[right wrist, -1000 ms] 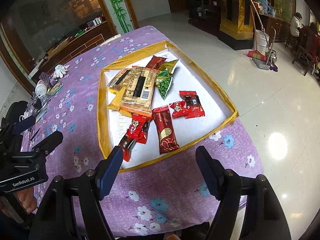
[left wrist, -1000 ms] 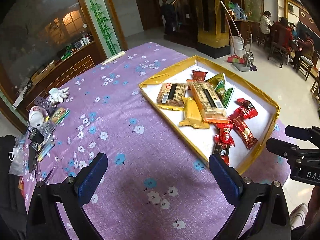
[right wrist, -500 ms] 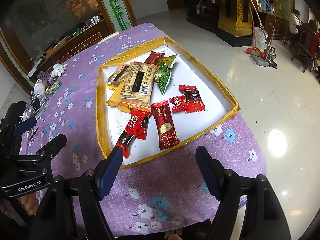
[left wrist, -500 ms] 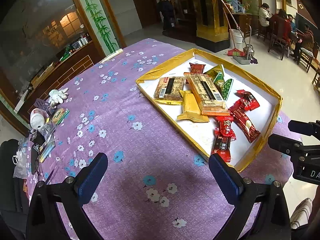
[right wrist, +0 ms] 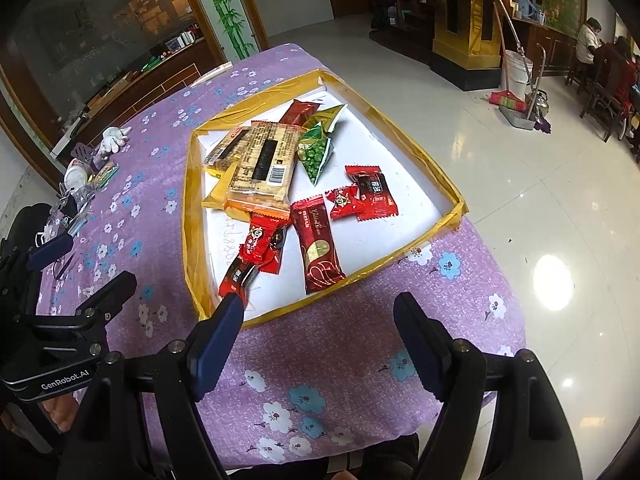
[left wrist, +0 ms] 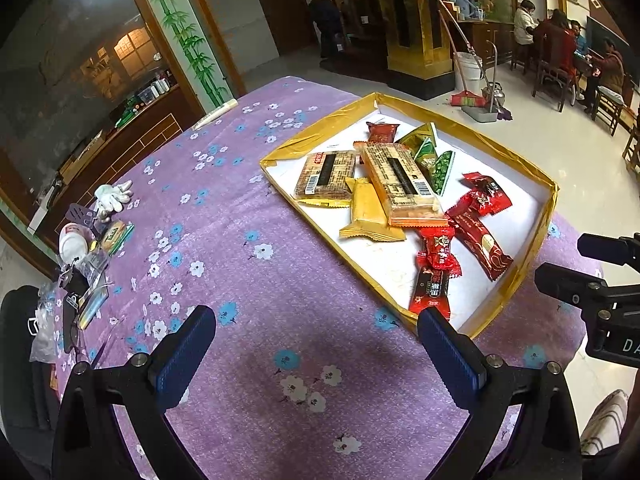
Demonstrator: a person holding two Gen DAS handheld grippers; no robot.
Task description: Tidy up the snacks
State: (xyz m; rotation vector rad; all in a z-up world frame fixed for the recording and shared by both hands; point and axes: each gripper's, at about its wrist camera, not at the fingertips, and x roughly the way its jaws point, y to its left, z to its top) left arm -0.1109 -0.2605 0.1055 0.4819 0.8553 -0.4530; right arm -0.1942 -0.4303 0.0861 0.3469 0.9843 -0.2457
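We see every snack lying inside the gold-rimmed tray: two tan biscuit packs piled over a yellow bar at the far left, green pea packets beside them, red candies and a long red bar scattered nearer us. They overlap and point every way, so to our eye the sorting looks unfinished, though the gathering into the tray stands. Left tongs hang spread over the purple flowered surface, holding nothing; right tongs are spread too, empty, just short of the tray's near rim.
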